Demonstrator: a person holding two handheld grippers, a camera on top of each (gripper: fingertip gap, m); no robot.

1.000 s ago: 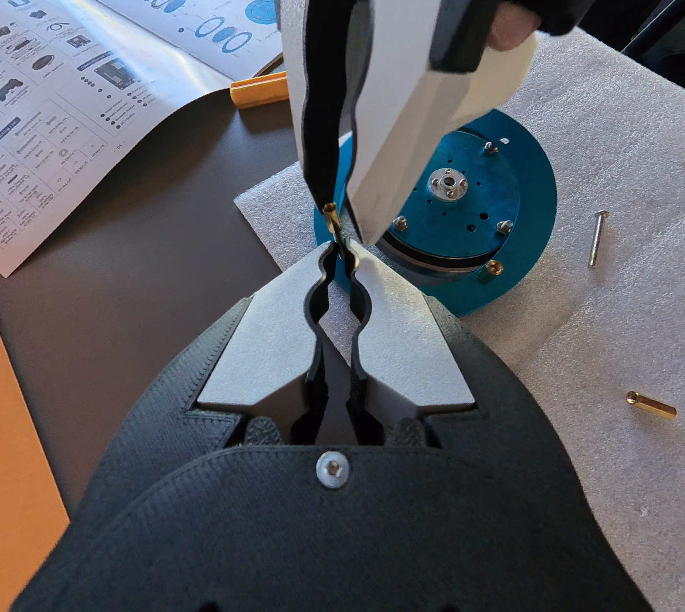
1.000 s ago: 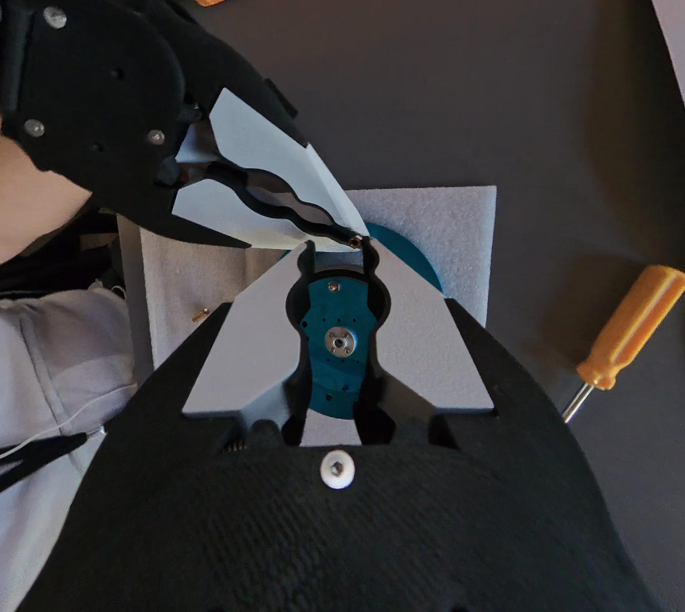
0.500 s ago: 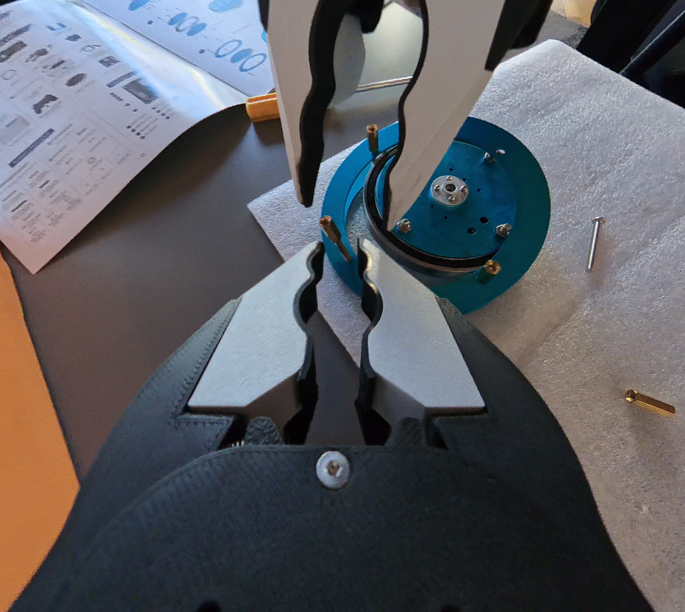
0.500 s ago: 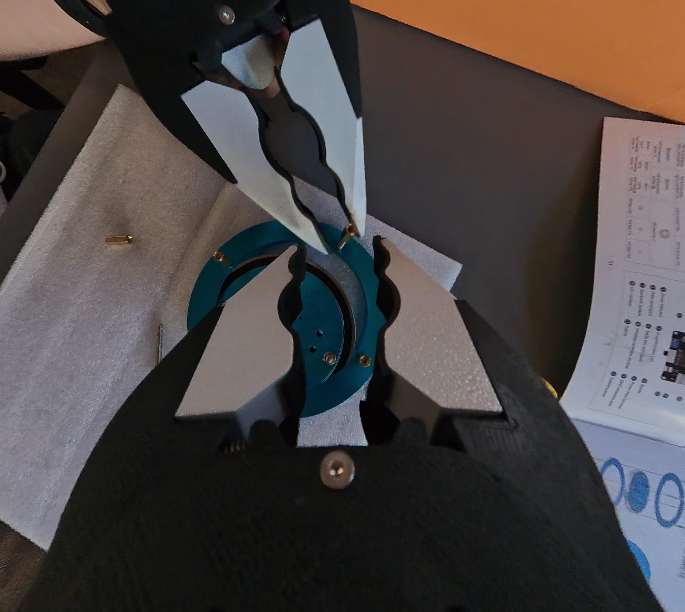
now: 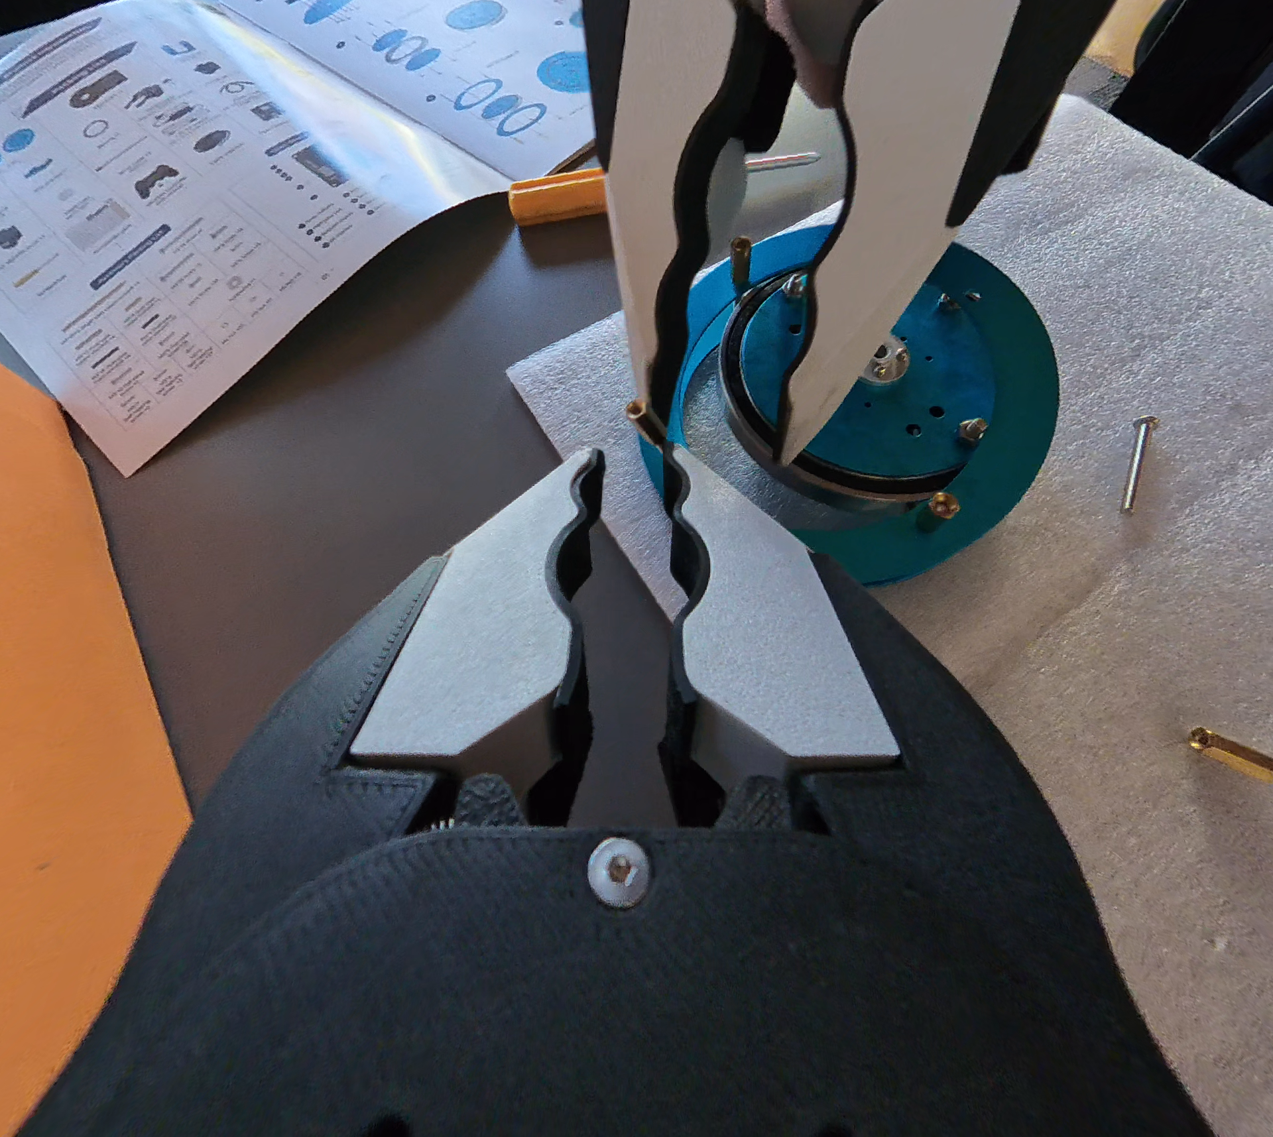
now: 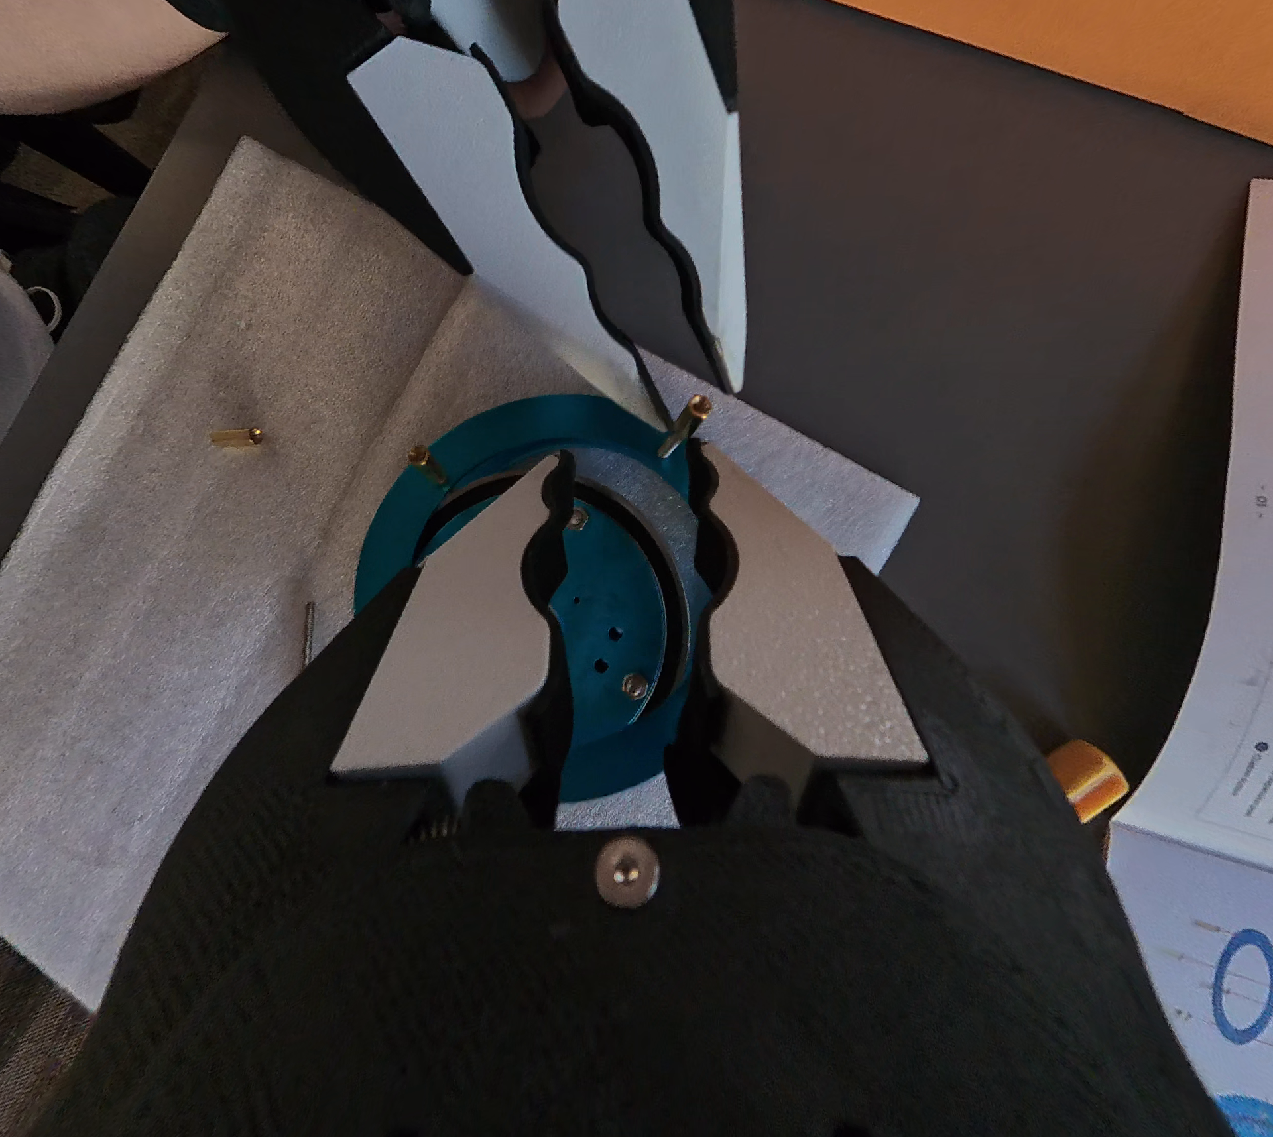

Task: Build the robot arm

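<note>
A blue round disc assembly lies on white foam; it also shows in the right wrist view. A brass standoff stands tilted at its near rim, seen too in the right wrist view. My left gripper is open, its tips just short of that standoff. My right gripper is open and hangs over the disc's raised plate. In the left wrist view the right gripper comes down from above, one fingertip beside the standoff's top. Two more standoffs stand upright on the ring.
A loose screw and a loose brass standoff lie on the foam sheet. An orange-handled screwdriver lies behind the disc. An open printed manual is at the back left, an orange box at the left. Less than 4 cm separates the two grippers' tips. My right gripper's tips are some 5 cm from the disc's raised plate. The left camera catches it too, in the left wrist view.
One second ago both grippers were pinched on the tilted standoff. Both have opened and let it go; the right gripper has swung to point down over the disc.
</note>
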